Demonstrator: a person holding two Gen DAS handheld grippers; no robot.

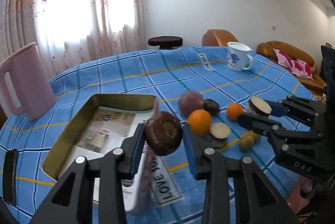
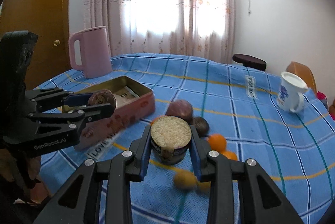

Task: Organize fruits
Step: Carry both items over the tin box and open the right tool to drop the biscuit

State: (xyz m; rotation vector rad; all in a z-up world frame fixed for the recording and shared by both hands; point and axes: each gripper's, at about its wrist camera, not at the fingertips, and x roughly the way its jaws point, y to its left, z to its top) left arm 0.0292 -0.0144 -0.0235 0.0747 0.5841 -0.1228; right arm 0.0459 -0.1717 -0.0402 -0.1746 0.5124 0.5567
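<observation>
Clamped between our left gripper's [image 1: 164,136] blue pads, a dark brown fruit [image 1: 163,133] hangs at lower centre above the open tin box's [image 1: 123,98] near corner. Our right gripper [image 2: 170,146] pinches a short cut cylinder [image 2: 170,139] with a pale top. Oranges [image 1: 199,121] and a purple fruit [image 1: 191,102] lie mid-frame on the blue checked cloth [image 1: 167,71].

A home living room: curtains [image 2: 167,4] are glowing, a sofa [image 1: 293,58] is sitting beyond the cloth-covered desk [image 1: 167,77].
</observation>
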